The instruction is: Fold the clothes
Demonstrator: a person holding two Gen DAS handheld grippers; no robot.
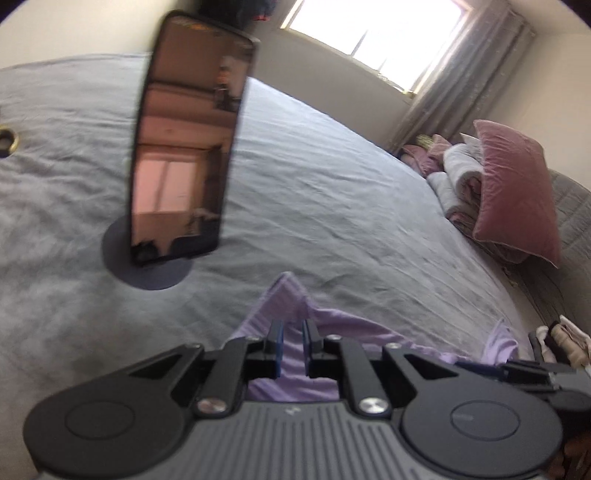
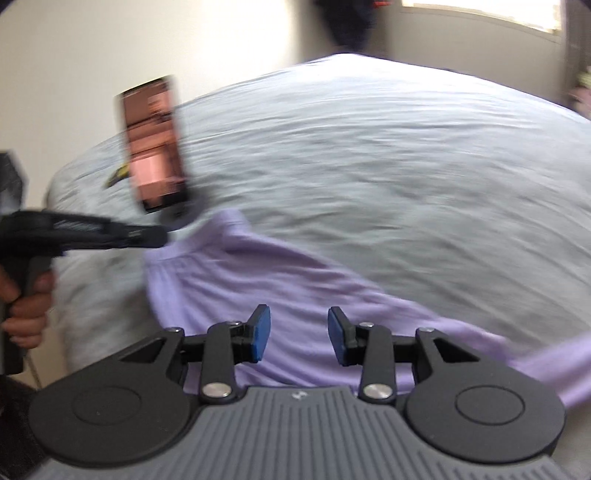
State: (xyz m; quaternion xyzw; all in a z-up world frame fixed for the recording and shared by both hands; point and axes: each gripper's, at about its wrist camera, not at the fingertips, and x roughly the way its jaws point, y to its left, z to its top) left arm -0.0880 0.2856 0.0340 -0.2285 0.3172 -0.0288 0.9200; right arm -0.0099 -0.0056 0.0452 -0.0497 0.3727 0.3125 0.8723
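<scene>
A lilac garment (image 2: 280, 284) lies rumpled on the grey bed sheet (image 2: 369, 155). In the left wrist view my left gripper (image 1: 291, 343) is shut on a raised corner of the lilac garment (image 1: 284, 295), with cloth pinched between its blue pads (image 1: 277, 345). The right wrist view shows the left gripper (image 2: 162, 236) from the side, at the garment's upper left corner, held by a hand (image 2: 26, 306). My right gripper (image 2: 299, 334) hovers open over the garment's near part, nothing between its fingers. Both views are motion-blurred.
A phone (image 1: 188, 144) stands upright on a round dark base (image 1: 147, 266) on the bed, just left of the garment. A pink pillow (image 1: 517, 192) and folded bedding (image 1: 461, 173) are piled at the bed's right end, below a curtained window (image 1: 376, 29).
</scene>
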